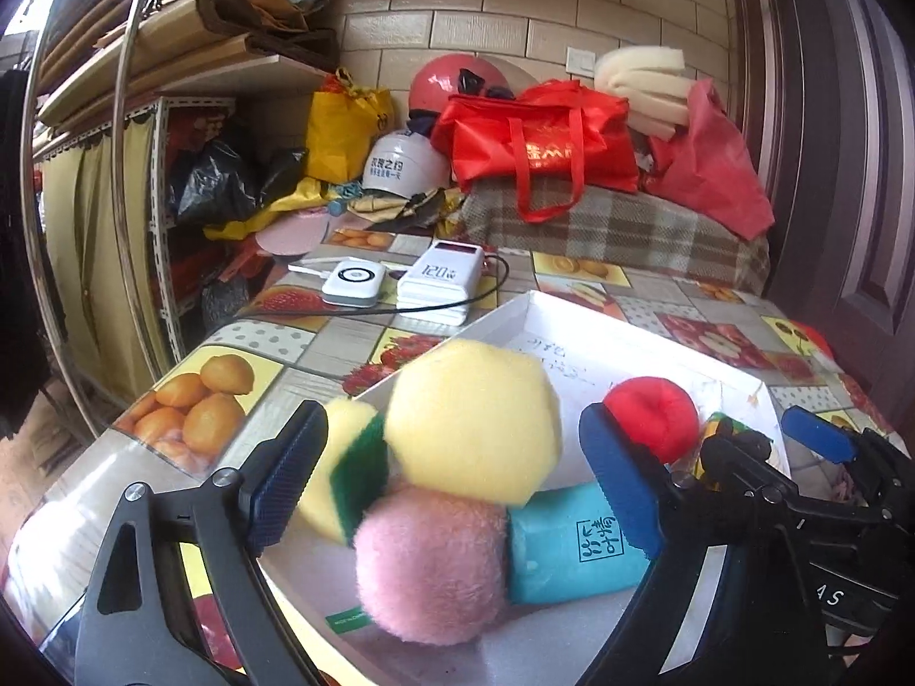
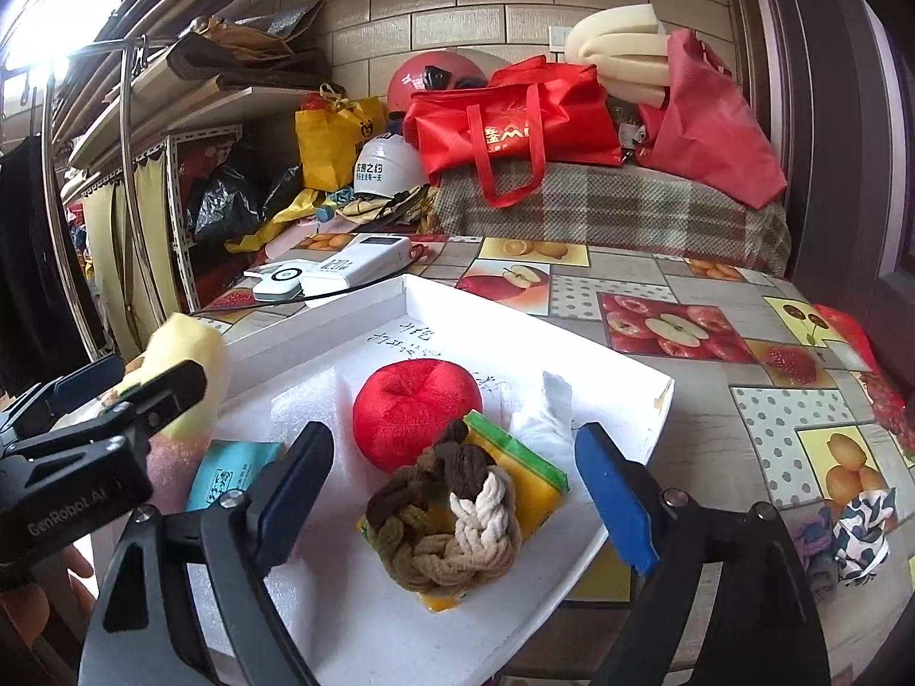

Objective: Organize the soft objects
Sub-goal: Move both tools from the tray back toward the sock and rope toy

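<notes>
left hand-held gripper (image 1: 452,486) seen spread wide, nothing clamped; yellow foam ball (image 1: 472,420) and pink fluffy ball (image 1: 432,563) lying between fingers, inside white tray (image 1: 572,323). right hand-held gripper (image 2: 457,506) likewise spread wide; braided rope knot (image 2: 443,520) lying between fingers, red cushion (image 2: 414,409) just beyond.

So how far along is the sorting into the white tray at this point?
Mostly done, it seems: the white tray already holds a red cushion, rope knot, teal pack, pink ball and sponge. Both the left gripper and right gripper are open and grip nothing; the yellow ball sits loose between the left's fingers. Left: the patterned cloth on the table.
</notes>
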